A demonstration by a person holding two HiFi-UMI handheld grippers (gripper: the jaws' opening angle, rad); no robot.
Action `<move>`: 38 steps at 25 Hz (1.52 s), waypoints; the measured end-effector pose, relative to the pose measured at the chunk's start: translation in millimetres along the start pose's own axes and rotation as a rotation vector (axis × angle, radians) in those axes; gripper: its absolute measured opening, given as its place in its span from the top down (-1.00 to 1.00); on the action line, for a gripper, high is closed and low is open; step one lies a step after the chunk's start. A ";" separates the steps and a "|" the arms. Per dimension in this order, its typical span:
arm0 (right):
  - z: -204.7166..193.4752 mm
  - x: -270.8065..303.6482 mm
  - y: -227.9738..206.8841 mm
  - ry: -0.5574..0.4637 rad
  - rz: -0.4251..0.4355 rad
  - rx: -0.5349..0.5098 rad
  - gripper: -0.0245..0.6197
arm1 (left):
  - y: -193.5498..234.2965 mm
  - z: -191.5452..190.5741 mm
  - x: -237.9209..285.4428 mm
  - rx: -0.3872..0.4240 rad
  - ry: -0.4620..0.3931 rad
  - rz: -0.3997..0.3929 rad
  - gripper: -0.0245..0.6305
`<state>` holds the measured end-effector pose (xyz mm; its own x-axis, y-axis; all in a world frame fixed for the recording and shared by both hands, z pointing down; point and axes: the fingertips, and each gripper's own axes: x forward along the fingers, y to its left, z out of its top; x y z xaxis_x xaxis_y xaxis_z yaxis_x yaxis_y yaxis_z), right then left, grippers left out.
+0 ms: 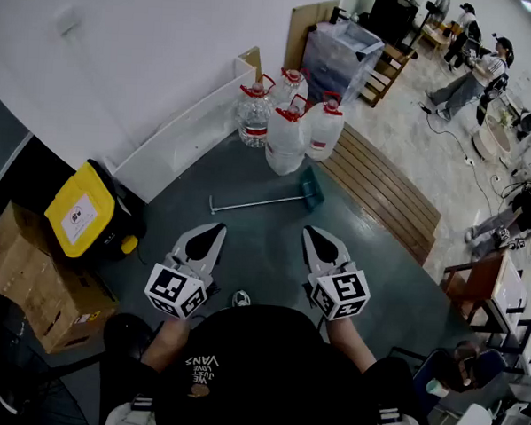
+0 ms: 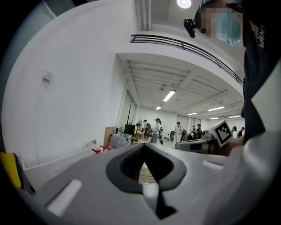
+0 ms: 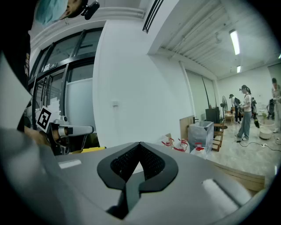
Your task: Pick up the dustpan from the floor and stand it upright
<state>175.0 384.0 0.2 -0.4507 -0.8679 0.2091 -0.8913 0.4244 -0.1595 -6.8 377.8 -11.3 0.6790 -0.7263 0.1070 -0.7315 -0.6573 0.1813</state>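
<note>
The dustpan [image 1: 312, 188] is teal with a long silver handle [image 1: 253, 203] and lies flat on the dark floor in the head view, just in front of the water bottles. My left gripper [image 1: 217, 229] and right gripper [image 1: 313, 231] hover side by side nearer to me, both short of the dustpan and apart from it. Each is shut with nothing between its jaws. In the left gripper view my left gripper [image 2: 144, 147] points at the far room, and in the right gripper view my right gripper [image 3: 139, 145] does the same; the dustpan does not show in either.
Several large water bottles [image 1: 289, 120] with red caps stand against the white wall beyond the dustpan. A wooden slatted platform [image 1: 384, 187] lies to the right. A yellow-lidded bin [image 1: 84, 211] and cardboard boxes [image 1: 40, 280] sit at the left. People stand and sit far off.
</note>
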 end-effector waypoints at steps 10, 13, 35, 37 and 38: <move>3.7 42.7 -9.5 -0.036 -0.026 -0.060 0.90 | 42.5 -12.1 32.8 -0.002 0.055 0.004 0.77; 1.1 57.5 -27.0 -0.011 -0.027 -0.052 0.90 | 48.4 -20.5 48.1 -0.027 0.081 0.009 0.76; -17.2 217.8 -184.2 0.220 0.274 -0.147 0.50 | 124.8 -62.2 216.8 -0.281 0.119 0.299 0.40; -23.8 227.0 -191.4 0.244 0.301 -0.169 0.50 | 130.5 -71.5 223.2 -0.327 0.122 0.317 0.39; -26.8 231.7 -193.8 0.254 0.306 -0.177 0.50 | 134.1 -76.2 225.8 -0.354 0.121 0.319 0.39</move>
<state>241.9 107.6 105.4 -0.6739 -0.6134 0.4117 -0.6993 0.7094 -0.0878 53.1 141.0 111.7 0.4417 -0.8378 0.3208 -0.8530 -0.2814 0.4396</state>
